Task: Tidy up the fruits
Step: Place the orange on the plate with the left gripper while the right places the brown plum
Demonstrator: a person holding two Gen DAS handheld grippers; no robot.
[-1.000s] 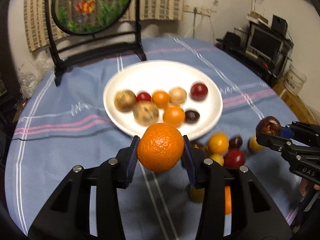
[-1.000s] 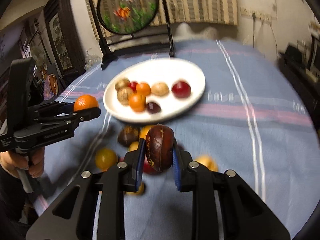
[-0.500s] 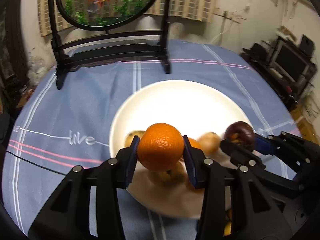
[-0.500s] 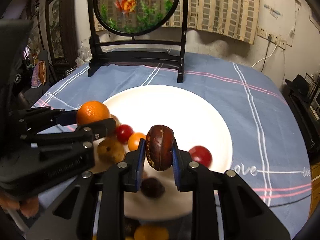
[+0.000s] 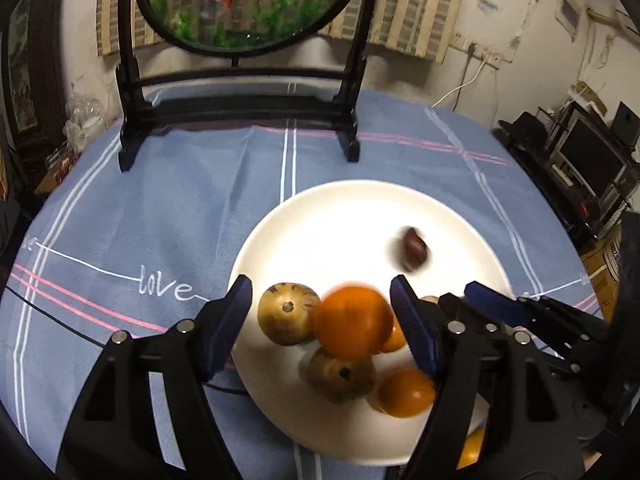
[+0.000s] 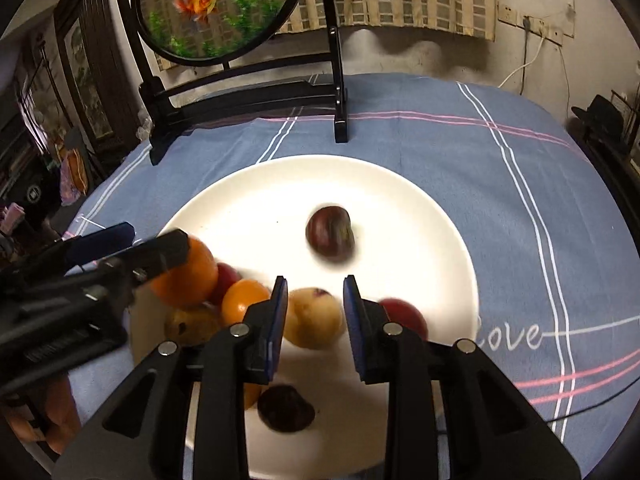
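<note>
A white plate (image 5: 340, 216) (image 6: 248, 216) lies on the blue tablecloth and holds several fruits. My left gripper (image 5: 322, 318) is open over the plate's near left part; the big orange (image 5: 352, 322) (image 6: 184, 276) is blurred between its jaws, free of the pads, over two brown fruits (image 5: 286, 312). My right gripper (image 6: 315, 312) is open and empty above a pale yellow fruit (image 6: 314, 318). The dark brown chestnut (image 6: 330, 232) (image 5: 412, 246) is blurred on the plate's middle. The right gripper also shows in the left wrist view (image 5: 520, 312).
A black-framed round goldfish screen (image 5: 240, 80) (image 6: 240, 88) stands on the table behind the plate. Small oranges (image 5: 406, 392), a red fruit (image 6: 404, 316) and a dark fruit (image 6: 285, 407) lie on the plate's near side. Furniture stands past the table's right edge.
Both grippers have opened over the plate. The orange has left the left jaws and the chestnut has left the right jaws; both are blurred. The cameras have moved further over the plate.
</note>
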